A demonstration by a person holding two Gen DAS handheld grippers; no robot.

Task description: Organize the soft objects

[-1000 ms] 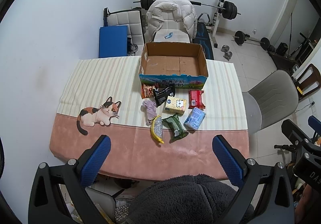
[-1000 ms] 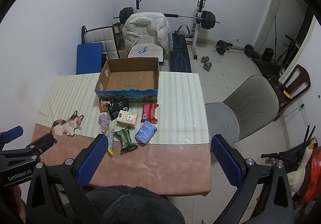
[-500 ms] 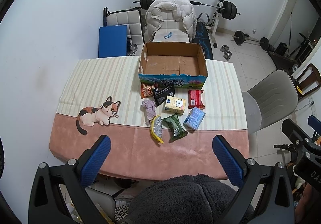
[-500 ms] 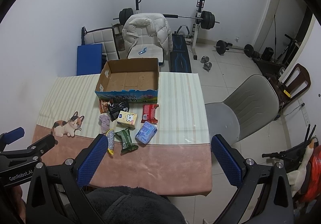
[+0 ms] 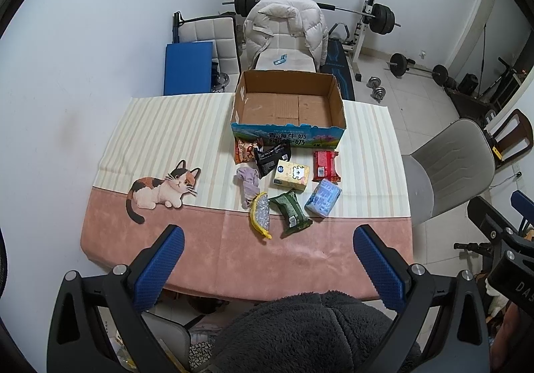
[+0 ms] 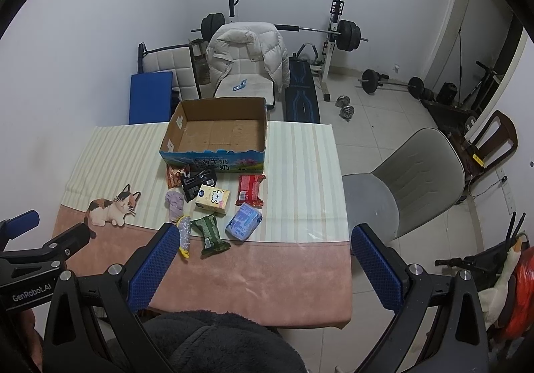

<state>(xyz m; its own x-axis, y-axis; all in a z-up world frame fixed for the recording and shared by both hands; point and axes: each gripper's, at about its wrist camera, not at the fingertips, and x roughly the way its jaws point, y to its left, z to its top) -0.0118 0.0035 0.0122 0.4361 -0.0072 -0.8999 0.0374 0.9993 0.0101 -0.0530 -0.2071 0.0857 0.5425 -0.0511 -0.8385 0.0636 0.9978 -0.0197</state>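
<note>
Both grippers, left gripper (image 5: pixel 268 259) and right gripper (image 6: pixel 262 256), spread wide, empty, above near table edge (image 5: pixel 233 286). Advice: lower onto green packet (image 5: pixel 290 213), pinch middle gently, carry to cardboard box (image 5: pixel 287 107) at far edge.

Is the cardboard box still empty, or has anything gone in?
Empty. Both wrist views show the cardboard box with bare brown floor panels; all the packets, like the green pouch, lie outside on the tablecloth.

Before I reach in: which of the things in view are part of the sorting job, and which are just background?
Job: cardboard box; red packet; blue tissue pack; green pouch; yellow tissue box; purple cloth; black pouch.

Background: grey chair; white jacket; barbell; dumbbells.
</note>
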